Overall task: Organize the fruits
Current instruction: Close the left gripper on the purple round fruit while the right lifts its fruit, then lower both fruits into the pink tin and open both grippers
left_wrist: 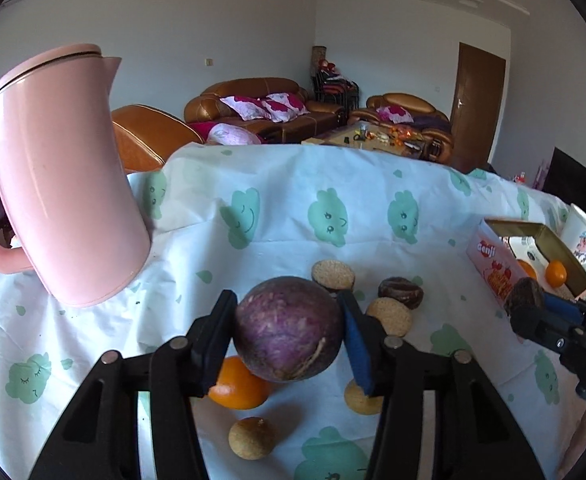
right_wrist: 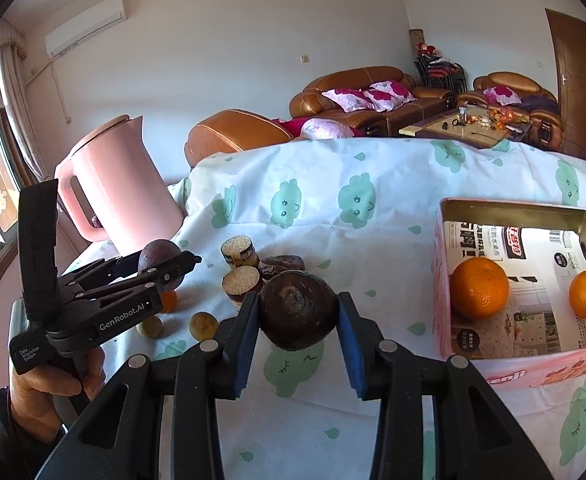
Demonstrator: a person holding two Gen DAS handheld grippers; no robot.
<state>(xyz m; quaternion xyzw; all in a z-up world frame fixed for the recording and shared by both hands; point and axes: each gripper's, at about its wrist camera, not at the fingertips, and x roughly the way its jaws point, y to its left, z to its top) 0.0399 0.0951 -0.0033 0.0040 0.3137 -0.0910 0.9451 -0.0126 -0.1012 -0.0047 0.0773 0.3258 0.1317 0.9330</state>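
The left tool (left_wrist: 289, 320) grips one purple passion fruit (left_wrist: 289, 328). The right tool (right_wrist: 297, 312) grips one dark brown fruit (right_wrist: 297, 310), lifted near the pink tin box (right_wrist: 493, 372). Two oranges (right_wrist: 480, 288) sit inside that box, by the tabletop's (right_wrist: 373, 400) right edge.

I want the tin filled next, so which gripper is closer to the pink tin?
Right. The right gripper, shut on a dark brown fruit, is beside the pink tin. The left gripper, holding a purple fruit, is farther off, near the kettle.
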